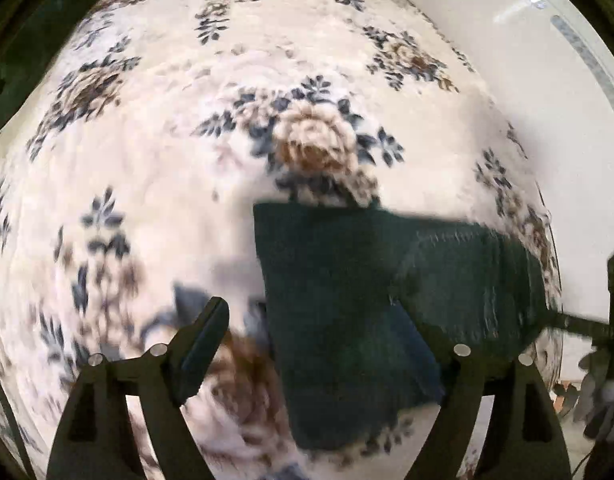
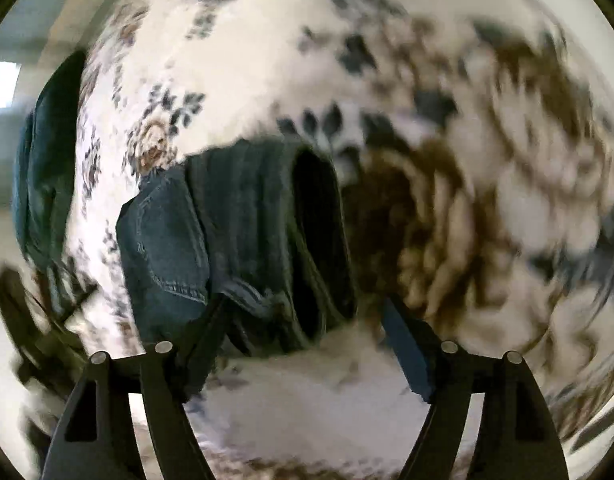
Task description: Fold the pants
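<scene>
The dark blue-green pants (image 1: pixel 347 280) lie folded in a flat rectangle on a floral blanket (image 1: pixel 167 160). My left gripper (image 1: pixel 307 336) hovers above their near-left part with its jaws wide apart. Its left finger is over the blanket and its right finger over the cloth, and nothing is gripped. In the right wrist view the pants (image 2: pixel 227 232) show a denim pocket and a stacked folded edge. My right gripper (image 2: pixel 303 328) is open above that edge, with the fold between its fingers but not pinched. Both views are blurred.
The blanket (image 2: pixel 467 160) covers a bed that ends at a white floor (image 1: pixel 547 100) on the right. A gloved hand (image 1: pixel 603 396) shows at the right edge of the left wrist view. Another dark garment (image 2: pixel 47 160) hangs at the bed's left side.
</scene>
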### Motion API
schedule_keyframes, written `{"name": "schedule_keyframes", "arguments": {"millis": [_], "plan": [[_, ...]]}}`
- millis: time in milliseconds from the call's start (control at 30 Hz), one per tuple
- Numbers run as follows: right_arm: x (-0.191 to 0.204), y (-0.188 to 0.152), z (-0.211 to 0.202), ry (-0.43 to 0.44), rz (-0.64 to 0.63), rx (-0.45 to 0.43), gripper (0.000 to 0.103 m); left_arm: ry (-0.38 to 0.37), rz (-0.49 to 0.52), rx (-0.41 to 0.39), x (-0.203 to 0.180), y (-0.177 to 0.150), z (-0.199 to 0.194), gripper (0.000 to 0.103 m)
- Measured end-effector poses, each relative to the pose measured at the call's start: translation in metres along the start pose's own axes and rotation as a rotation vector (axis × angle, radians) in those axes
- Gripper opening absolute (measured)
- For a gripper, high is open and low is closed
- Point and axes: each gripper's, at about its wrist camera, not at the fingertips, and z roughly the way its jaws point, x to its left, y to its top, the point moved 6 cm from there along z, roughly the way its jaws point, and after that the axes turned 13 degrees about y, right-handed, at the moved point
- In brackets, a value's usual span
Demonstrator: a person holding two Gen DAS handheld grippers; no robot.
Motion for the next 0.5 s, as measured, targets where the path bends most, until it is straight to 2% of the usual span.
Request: {"name": "schedule_keyframes", "arguments": {"millis": [33,67,100,167,200,300,367,400,433,467,500], "plan": [[0.004,0.005,0.002,0.001,-0.015,-0.004,0.081,-0.01,0.019,0.03,-0.002,0.007,0.01,0.083],[0.008,0.013,0.005,0.042,-0.006,-0.005,0.081,-0.006,0.027,0.05,0.001,0.012,0.02,0.083],[0.008,0.02,0.006,0.07,0.023,-0.012,0.081,0.004,0.035,0.068,0.002,0.017,0.031,0.083],[0.001,0.032,0.011,0.117,0.12,-0.017,0.081,-0.02,0.056,0.122,-0.007,0.015,0.053,0.083],[-0.003,0.04,0.014,0.165,0.167,-0.023,0.081,-0.005,0.052,0.145,-0.008,0.011,0.064,0.083],[-0.018,0.059,0.023,0.328,0.322,-0.062,0.081,-0.025,-0.002,0.17,-0.007,0.004,0.081,0.086],[-0.028,0.067,0.04,0.434,0.418,-0.023,0.081,-0.047,-0.038,0.17,-0.004,0.002,0.084,0.086],[-0.03,0.071,0.055,0.506,0.486,0.004,0.074,-0.056,-0.051,0.169,-0.003,0.001,0.084,0.087],[-0.028,0.074,0.065,0.538,0.519,0.007,0.039,-0.059,-0.058,0.162,-0.002,-0.001,0.084,0.09],[-0.023,0.078,0.064,0.559,0.5,-0.004,0.018,-0.066,-0.06,0.155,-0.002,-0.003,0.083,0.09],[-0.015,0.084,0.056,0.524,0.446,-0.044,0.01,-0.072,-0.06,0.146,-0.003,-0.004,0.083,0.09]]}}
